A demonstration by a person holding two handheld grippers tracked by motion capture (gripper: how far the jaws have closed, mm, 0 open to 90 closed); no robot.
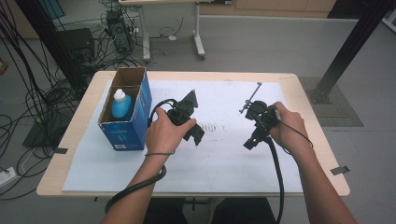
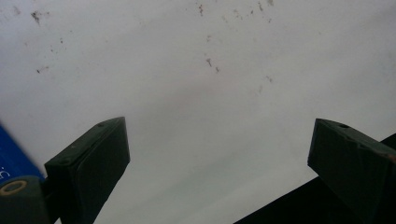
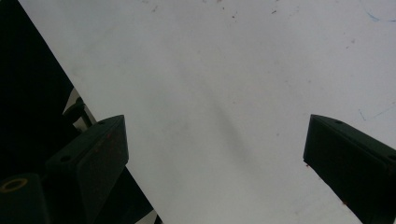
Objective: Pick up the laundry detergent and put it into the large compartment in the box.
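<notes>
Left claw (image 1: 196, 135) and right claw (image 1: 250, 141), both spread wide and empty, hover over the white sheet (image 1: 224, 158) on the bench (image 1: 308, 93). The blue bottle (image 1: 122, 105) stands upright inside the open box (image 1: 128, 126), just left of the left claw. It appears already packed; little seems left to do.
</notes>
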